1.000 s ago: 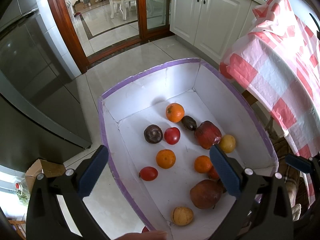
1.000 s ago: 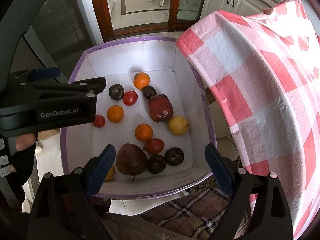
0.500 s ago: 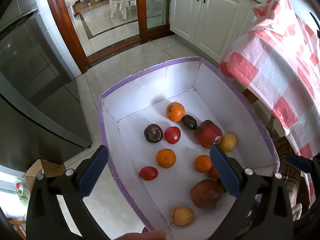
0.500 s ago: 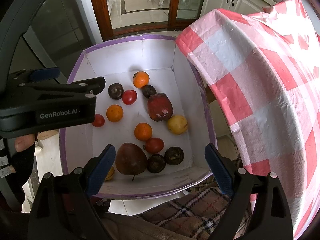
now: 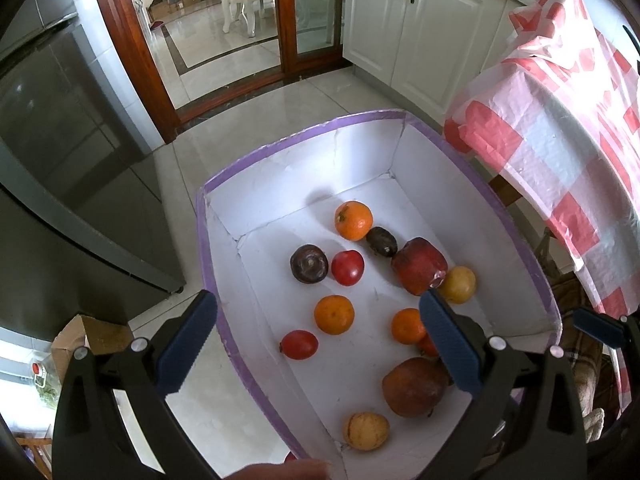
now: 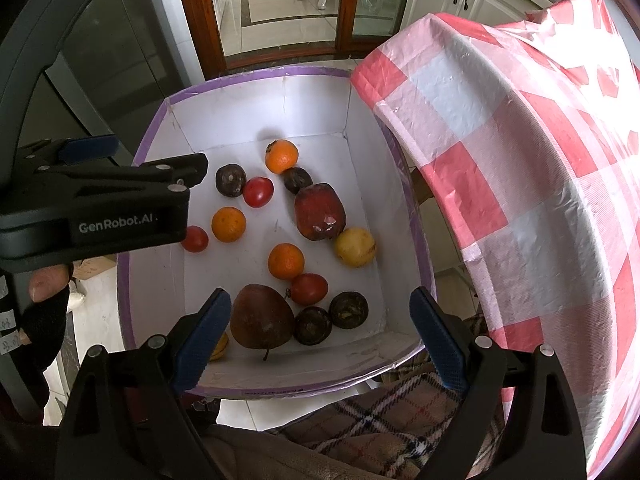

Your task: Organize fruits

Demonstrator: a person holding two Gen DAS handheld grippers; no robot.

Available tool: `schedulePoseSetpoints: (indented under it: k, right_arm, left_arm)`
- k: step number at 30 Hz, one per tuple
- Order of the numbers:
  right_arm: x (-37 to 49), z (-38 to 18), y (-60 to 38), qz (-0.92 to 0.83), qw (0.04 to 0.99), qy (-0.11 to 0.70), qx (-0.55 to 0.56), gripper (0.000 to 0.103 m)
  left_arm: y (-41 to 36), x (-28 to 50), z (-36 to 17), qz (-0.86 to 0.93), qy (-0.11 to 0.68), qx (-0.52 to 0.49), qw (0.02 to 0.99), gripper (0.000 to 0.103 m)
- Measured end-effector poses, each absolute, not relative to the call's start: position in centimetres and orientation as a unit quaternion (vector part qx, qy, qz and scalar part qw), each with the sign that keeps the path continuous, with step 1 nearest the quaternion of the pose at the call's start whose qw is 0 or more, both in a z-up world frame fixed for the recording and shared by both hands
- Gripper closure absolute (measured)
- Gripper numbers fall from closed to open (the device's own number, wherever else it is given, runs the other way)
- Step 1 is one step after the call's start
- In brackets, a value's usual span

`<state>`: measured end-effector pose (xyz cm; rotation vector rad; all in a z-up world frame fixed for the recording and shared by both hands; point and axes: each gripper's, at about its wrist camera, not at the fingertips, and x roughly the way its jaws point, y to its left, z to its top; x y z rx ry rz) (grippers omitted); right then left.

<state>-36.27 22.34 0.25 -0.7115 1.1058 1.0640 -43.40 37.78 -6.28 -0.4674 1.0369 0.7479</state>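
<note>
From your left wrist camera, your left claw (image 5: 320, 354) hangs spread wide over the near left corner of the white cardboard box with purple-taped rim (image 5: 280, 140), its blue ribbed pads (image 5: 186, 350) pinching nothing. The box stands on the pale tiled floor (image 5: 248, 92), and the fruits lie loose on its bottom: a round orange (image 5: 353, 220) nearest the far wall, a dark purple wrinkled fruit (image 5: 309, 263) touching a red tomato (image 5: 347, 267), a large red pomegranate (image 5: 418, 265) with a yellow round fruit (image 5: 459, 284) against it, and a brownish pomegranate (image 5: 414, 387) near your right pad. A red-and-white checked tablecloth (image 5: 560, 152) drapes the bench beside the box. From your right wrist camera, your right claw (image 6: 320, 338) is likewise spread, nothing between its blue pads (image 6: 204, 338), and it hovers above the near wall of the same box (image 6: 256, 80). The left tool's black body (image 6: 100, 212) crosses the left of this view, and you can read "GenRobot.AI" on it in white letters. A thumb in a black fingerless glove (image 6: 48, 284) shows beneath it. Small dark print runs along the box's near rim, too small to read.
</note>
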Motion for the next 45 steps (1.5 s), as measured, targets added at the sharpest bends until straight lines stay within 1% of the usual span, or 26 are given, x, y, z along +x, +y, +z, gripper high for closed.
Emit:
schedulePoseSetpoints:
  k: [45]
  right_arm:
    - [-36.28,-0.57,22.41,0.465,0.657,0.497,-0.324,0.015]
  left_arm:
    - [38.30,-43.69,-6.96,0.354,0.484,-0.232,0.766,0.002]
